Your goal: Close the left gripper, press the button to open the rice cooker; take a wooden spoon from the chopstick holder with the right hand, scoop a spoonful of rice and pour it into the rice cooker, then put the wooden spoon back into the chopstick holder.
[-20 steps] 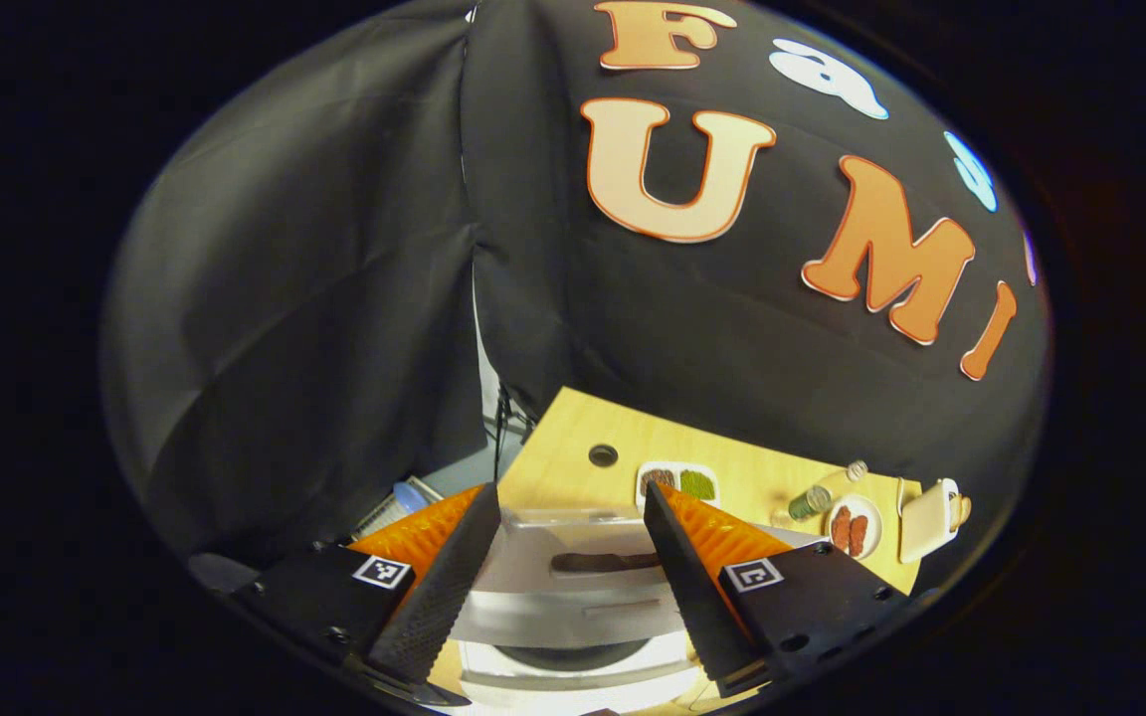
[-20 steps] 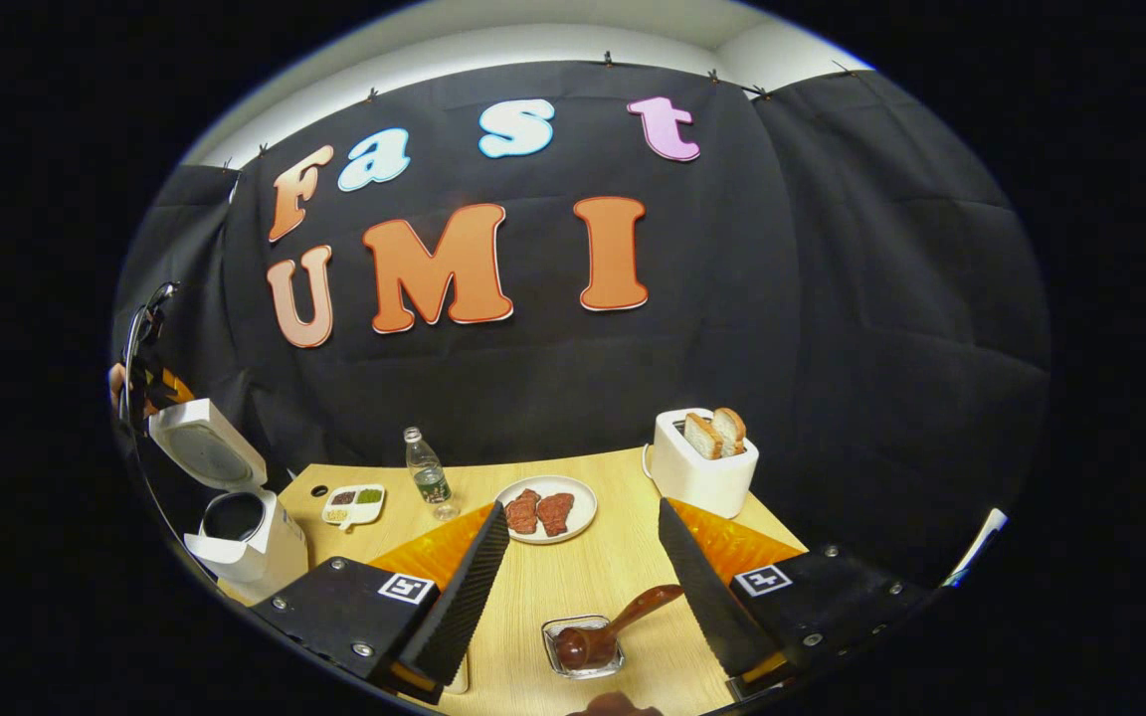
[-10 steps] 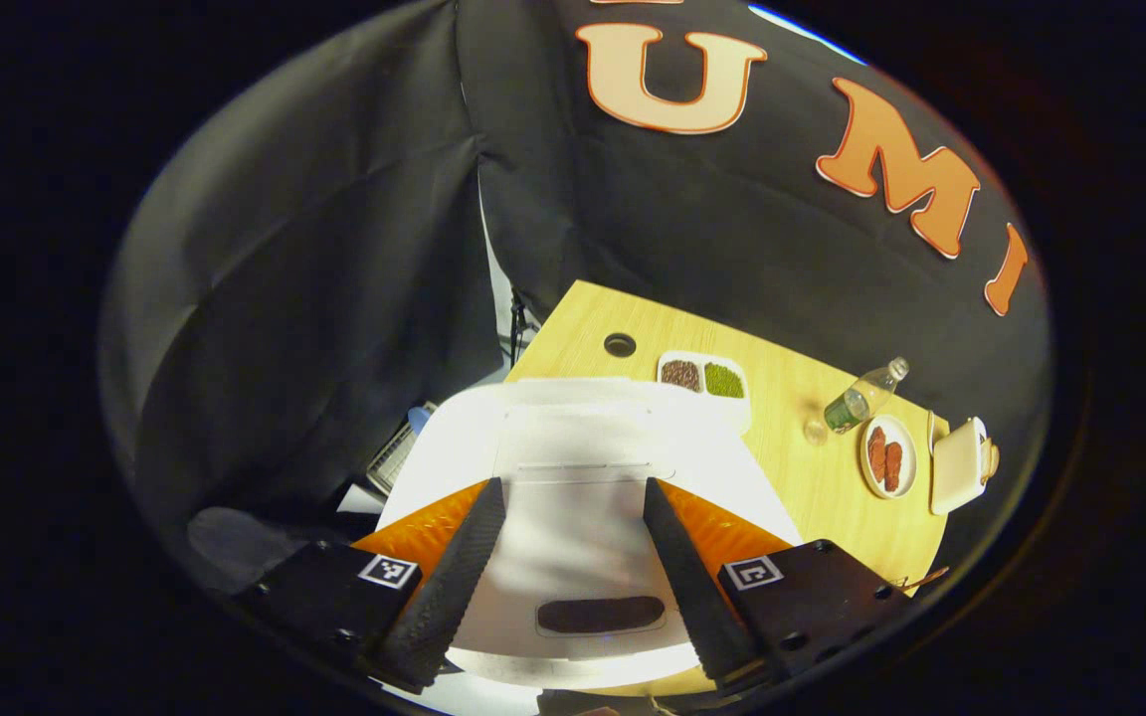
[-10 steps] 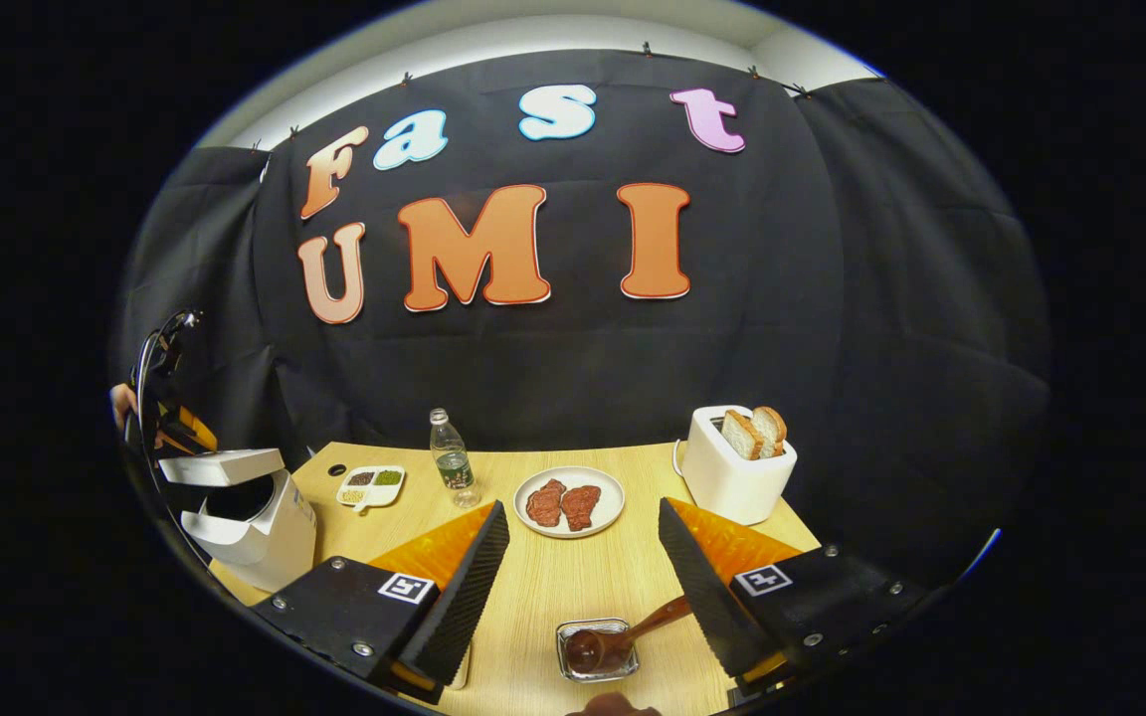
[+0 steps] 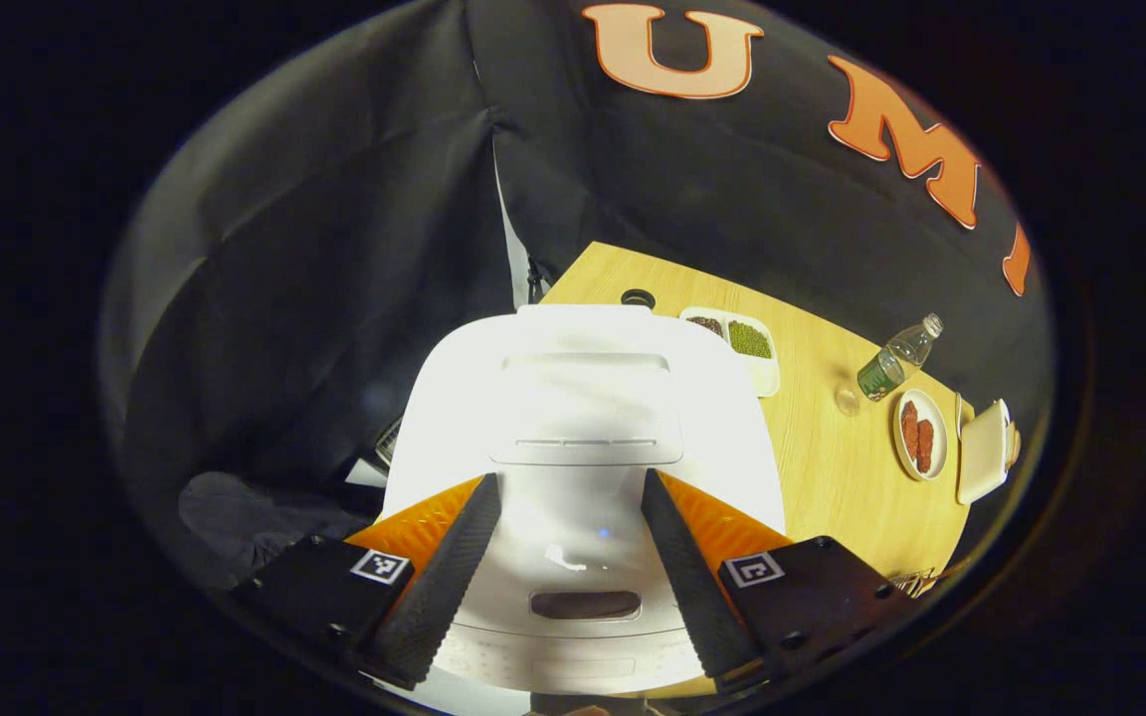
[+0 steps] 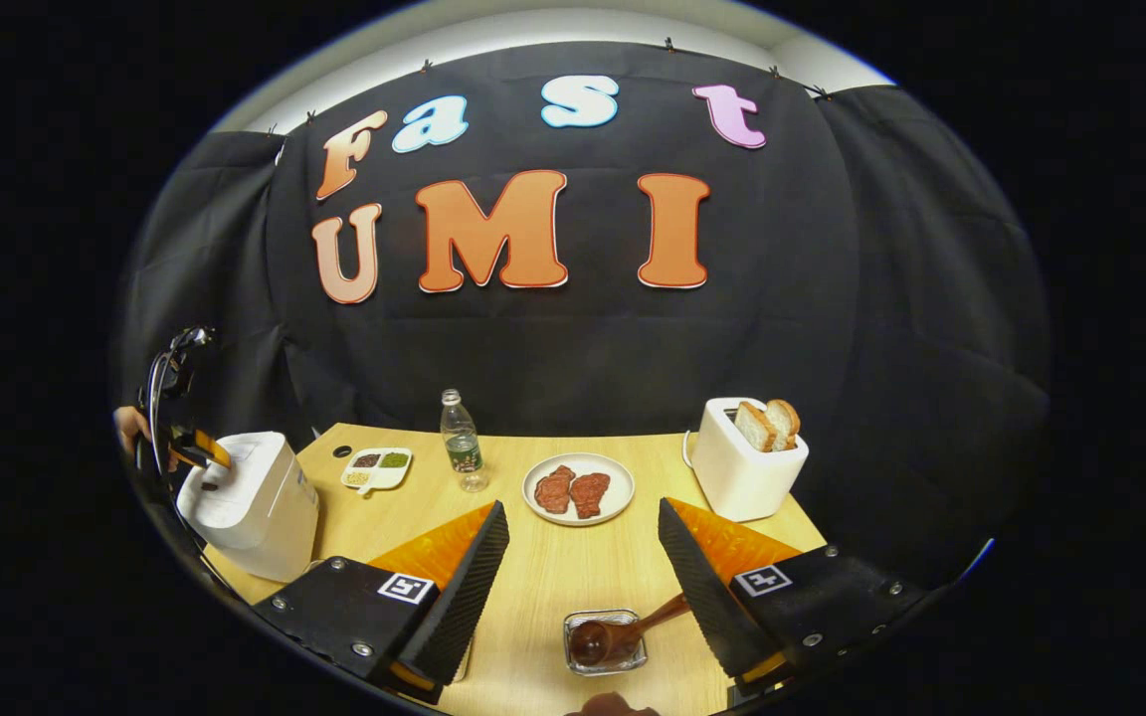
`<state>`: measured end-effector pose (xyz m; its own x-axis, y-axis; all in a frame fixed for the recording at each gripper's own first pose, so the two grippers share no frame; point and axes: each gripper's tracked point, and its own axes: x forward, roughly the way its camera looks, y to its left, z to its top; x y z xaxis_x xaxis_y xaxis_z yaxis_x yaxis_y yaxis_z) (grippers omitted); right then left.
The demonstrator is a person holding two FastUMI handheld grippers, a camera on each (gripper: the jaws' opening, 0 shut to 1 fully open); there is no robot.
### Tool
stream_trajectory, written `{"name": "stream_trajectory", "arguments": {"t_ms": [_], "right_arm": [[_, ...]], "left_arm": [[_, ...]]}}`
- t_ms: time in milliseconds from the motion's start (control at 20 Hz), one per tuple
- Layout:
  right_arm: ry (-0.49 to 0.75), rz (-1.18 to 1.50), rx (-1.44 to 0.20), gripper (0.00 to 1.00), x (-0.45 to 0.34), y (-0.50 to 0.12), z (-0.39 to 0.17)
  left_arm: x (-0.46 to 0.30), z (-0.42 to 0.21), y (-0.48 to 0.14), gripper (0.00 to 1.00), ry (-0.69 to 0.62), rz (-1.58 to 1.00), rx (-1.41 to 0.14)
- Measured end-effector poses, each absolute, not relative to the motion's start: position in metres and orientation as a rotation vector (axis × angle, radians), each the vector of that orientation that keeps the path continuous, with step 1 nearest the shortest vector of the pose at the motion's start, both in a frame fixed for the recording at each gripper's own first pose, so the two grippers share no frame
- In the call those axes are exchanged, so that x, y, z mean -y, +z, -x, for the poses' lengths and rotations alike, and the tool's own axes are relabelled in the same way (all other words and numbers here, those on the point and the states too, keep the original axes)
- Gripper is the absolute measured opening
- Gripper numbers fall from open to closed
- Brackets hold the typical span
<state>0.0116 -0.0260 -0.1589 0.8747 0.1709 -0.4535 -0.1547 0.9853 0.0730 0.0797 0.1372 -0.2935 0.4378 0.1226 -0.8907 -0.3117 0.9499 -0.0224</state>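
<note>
Wooden table in black-walled booth; rice cooker at its left edge, lid down.

The left gripper hovered wide-jawed over the lid, gripping nothing. The right gripper was equally wide and empty above the wooden spoon, which lay in a small tray at the near edge. Judged status: scooping, pouring and spoon return not yet done.

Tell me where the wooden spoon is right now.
In the right gripper view, the wooden spoon lies with its bowl in a small clear container on the table's near edge, between the right gripper's open fingers.
</note>
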Motion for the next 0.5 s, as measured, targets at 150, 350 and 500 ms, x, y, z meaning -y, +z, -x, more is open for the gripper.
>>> {"name": "stream_trajectory", "arguments": {"t_ms": [150, 350, 500], "right_arm": [[0.171, -0.045, -0.468, 0.94, 0.021, -0.153, -0.018], [0.172, -0.034, -0.397, 0.94, 0.003, -0.131, -0.025], [0.182, -0.003, -0.339, 0.94, -0.015, -0.110, -0.032]], "left_arm": [[-0.137, -0.075, -0.291, 0.98, 0.274, 0.195, -1.093], [-0.136, -0.069, -0.255, 1.00, 0.262, 0.146, -0.976], [-0.141, -0.075, -0.199, 1.00, 0.246, 0.074, -0.784]]}}
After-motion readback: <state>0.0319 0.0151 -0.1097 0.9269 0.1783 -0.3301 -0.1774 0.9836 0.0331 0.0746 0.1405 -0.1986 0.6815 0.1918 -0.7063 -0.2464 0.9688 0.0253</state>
